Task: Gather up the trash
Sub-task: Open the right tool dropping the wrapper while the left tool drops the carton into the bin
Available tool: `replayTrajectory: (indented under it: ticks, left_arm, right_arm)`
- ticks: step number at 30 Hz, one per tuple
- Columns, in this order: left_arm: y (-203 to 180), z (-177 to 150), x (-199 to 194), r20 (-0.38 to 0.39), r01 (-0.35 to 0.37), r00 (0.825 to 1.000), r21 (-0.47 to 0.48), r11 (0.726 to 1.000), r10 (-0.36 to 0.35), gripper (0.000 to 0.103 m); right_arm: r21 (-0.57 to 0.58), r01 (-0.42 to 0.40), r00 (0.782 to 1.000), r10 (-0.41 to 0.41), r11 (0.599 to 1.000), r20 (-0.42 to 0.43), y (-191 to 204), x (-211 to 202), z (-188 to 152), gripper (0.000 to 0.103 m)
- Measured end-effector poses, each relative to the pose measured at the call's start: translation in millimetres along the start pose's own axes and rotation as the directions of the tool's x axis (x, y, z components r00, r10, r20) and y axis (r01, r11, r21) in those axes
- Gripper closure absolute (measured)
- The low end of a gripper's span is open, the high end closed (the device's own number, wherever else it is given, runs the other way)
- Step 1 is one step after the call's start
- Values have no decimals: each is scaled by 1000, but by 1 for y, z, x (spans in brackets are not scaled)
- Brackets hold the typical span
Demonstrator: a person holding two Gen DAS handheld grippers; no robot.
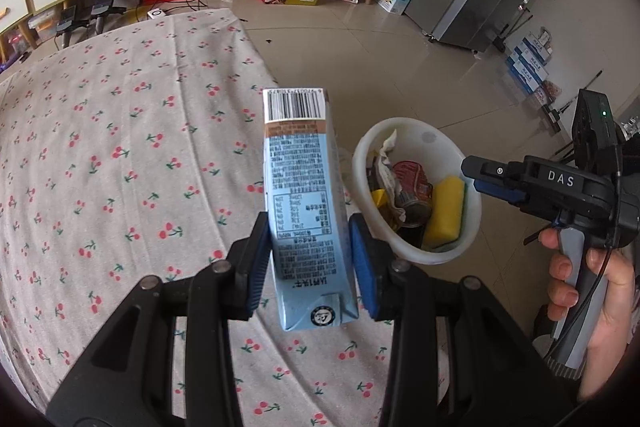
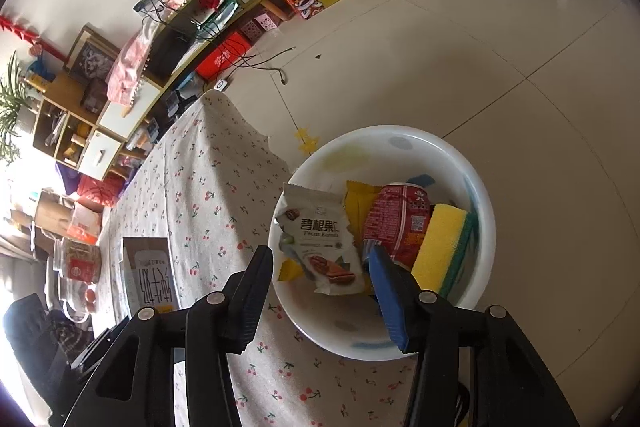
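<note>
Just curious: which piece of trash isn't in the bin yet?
The blue carton, clamped in the left hand-held gripper; can, sponge and wrappers lie inside.

A pale blue carton [image 1: 304, 211], barcode end up, hangs beside the white bin [image 2: 486, 211]; inside it lie a nut packet [image 2: 320, 239], red can [image 2: 400, 223] and yellow sponge [image 2: 440, 247].

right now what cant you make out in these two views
- Left wrist view: the carton hides the tablecloth behind it and part of the bin rim; its small print is unreadable.
- Left wrist view: the right gripper shows side-on, so its jaw gap is hidden.
- Right wrist view: the snack bag, can and sponge cover the bin's bottom.
- Right wrist view: the box is partly behind the gripper.
</note>
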State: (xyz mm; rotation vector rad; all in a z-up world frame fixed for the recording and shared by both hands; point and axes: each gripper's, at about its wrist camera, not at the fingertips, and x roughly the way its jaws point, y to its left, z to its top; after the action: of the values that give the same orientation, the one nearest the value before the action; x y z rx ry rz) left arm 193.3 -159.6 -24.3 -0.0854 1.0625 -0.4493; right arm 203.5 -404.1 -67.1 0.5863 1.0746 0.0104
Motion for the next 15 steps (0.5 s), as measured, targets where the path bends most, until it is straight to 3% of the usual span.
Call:
replayTrajectory:
  ticks: [7, 15]
  left_arm:
    - [-43, 11, 28, -38, 55, 998, 65, 996, -53, 62]
    - [-74, 20, 61, -88, 104, 992, 107, 989, -94, 62]
  right_arm:
    - [-24, 106, 994, -105, 994, 36, -28, -27, -11, 49]
    - [-8, 141, 987, -140, 990, 80, -53, -52, -19, 44]
